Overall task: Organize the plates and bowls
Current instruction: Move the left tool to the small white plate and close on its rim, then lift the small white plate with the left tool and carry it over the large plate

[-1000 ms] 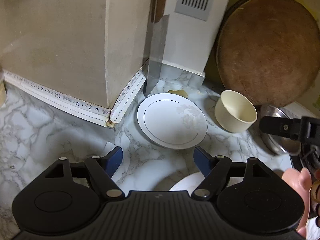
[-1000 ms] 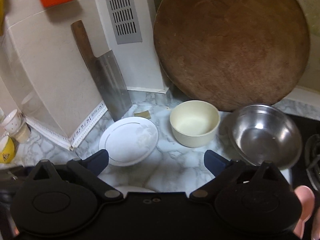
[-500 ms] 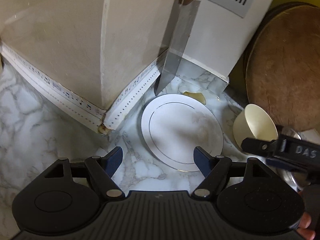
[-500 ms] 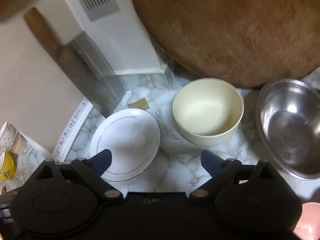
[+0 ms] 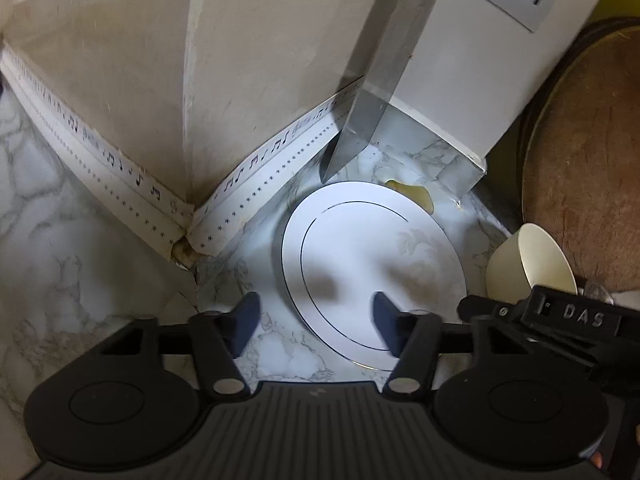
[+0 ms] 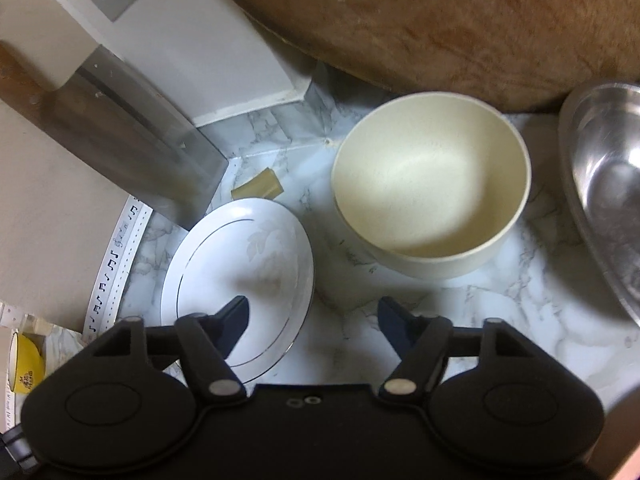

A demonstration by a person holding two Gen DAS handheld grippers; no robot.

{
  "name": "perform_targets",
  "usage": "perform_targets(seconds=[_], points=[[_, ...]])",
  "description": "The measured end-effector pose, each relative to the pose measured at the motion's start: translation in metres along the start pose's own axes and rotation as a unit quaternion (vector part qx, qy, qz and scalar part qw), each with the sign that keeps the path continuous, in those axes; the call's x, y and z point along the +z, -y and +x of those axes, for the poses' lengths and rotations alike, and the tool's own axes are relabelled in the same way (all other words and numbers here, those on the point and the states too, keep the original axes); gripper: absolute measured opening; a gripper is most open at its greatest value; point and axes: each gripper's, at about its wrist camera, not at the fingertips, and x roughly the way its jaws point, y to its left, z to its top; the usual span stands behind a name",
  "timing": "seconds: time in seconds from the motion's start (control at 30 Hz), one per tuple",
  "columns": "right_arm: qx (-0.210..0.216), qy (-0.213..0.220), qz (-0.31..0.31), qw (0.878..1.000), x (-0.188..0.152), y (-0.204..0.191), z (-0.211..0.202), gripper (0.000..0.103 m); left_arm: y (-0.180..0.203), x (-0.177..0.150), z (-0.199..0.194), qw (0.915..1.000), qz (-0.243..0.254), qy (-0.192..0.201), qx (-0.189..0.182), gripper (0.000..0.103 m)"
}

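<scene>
Left gripper [image 5: 316,320] jaws half-wide and closing, nothing gripped, over white plate [image 5: 372,264] edge. Right gripper [image 6: 314,318] likewise closing, empty, short of cream bowl [image 6: 430,188].

Black claw [image 5: 316,320], blue pads [image 5: 245,320]

open marble [image 6: 344,240] between plate [image 6: 240,264] and bowl [image 6: 432,196], cleaver [image 6: 136,136] behind

A marble-patterned counter [image 5: 80,264] is seen below; beige walls [image 5: 120,60] are met at upper left.
</scene>
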Motion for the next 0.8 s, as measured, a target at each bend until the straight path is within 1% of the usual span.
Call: perform_targets(seconds=[0.03, 0.1, 0.13, 0.17, 0.2, 0.33, 0.63, 0.8], points=[[0.002, -0.002, 0.0, 1.0, 0.0, 0.0, 0.002, 0.063, 0.0, 0.001, 0.002, 1.0, -0.003, -0.001, -0.001, 0.055], [0.004, -0.003, 0.001, 1.0, 0.001, 0.001, 0.007, 0.058, -0.001, 0.001, 0.003, 1.0, -0.007, 0.0, -0.002, 0.051], [0.005, -0.003, 0.004, 1.0, 0.001, 0.002, 0.008, 0.057, -0.001, 0.001, 0.004, 1.0, -0.009, -0.001, -0.003, 0.045], [0.008, -0.003, 0.006, 1.0, 0.001, 0.002, 0.01, 0.053, -0.002, 0.001, 0.005, 0.9999, -0.013, -0.002, -0.003, 0.041], [0.012, -0.004, 0.009, 1.0, 0.002, 0.002, 0.012, 0.049, -0.003, 0.001, 0.007, 0.9998, -0.018, -0.003, -0.005, 0.04], [0.019, -0.009, 0.018, 1.0, 0.002, 0.003, 0.019, 0.041, -0.007, 0.003, 0.011, 0.9994, -0.034, -0.005, -0.01, 0.033], [0.026, -0.005, 0.027, 0.999, 0.005, 0.004, 0.024, 0.026, -0.015, 0.005, 0.015, 0.9979, -0.058, -0.008, -0.026, 0.031], [0.028, 0.002, 0.036, 0.999, 0.005, 0.007, 0.024, 0.023, -0.019, 0.006, 0.017, 0.9966, -0.078, -0.009, -0.024, 0.02]])
